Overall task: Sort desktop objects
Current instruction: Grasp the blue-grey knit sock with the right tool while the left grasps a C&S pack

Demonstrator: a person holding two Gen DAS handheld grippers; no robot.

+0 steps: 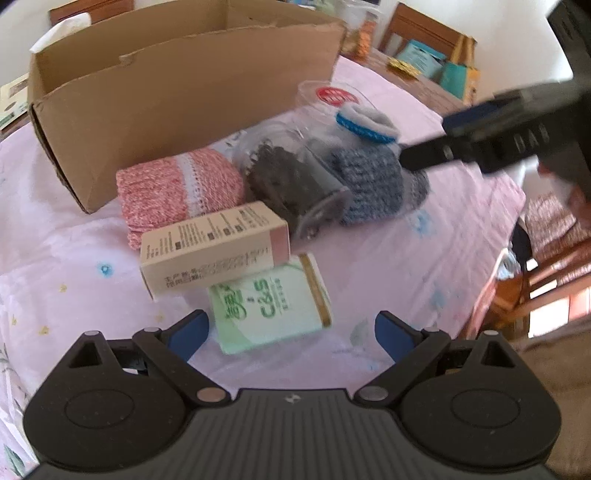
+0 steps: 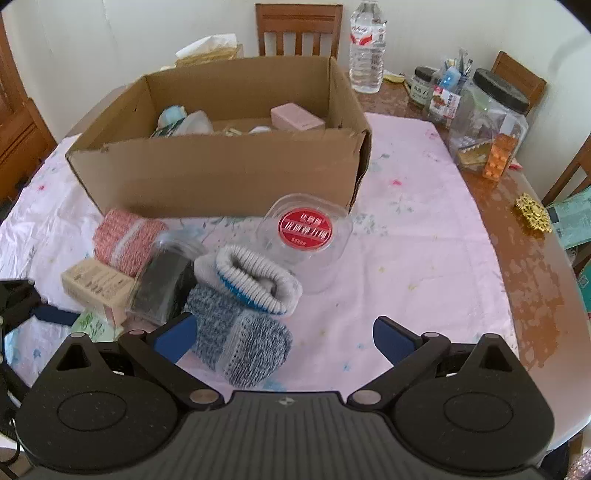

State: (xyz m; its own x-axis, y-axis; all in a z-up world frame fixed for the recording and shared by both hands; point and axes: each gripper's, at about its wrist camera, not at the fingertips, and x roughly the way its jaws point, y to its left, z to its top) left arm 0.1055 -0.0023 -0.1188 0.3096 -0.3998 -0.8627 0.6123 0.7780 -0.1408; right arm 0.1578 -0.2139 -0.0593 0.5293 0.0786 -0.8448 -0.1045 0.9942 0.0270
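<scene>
A cardboard box [image 2: 221, 173] stands on the pink cloth, with several items inside; it also shows in the left wrist view [image 1: 147, 110]. In front of it lie a pink knit roll [image 1: 177, 192], a beige carton [image 1: 214, 247], a green tissue pack [image 1: 269, 310], a clear jar of dark contents [image 1: 291, 184], a blue-grey knit sock [image 2: 240, 339], a grey sock with a blue band [image 2: 255, 277] and a clear tub with a red label [image 2: 304, 236]. My left gripper [image 1: 291, 332] is open, above the tissue pack. My right gripper [image 2: 284, 336] is open, over the blue-grey sock.
A water bottle [image 2: 367, 48], jars and a pen cup [image 2: 454, 85] stand on the bare wooden table [image 2: 532, 258] at the back right. Wooden chairs [image 2: 299, 26] surround the table. A gold ornament [image 2: 532, 212] lies near the right edge.
</scene>
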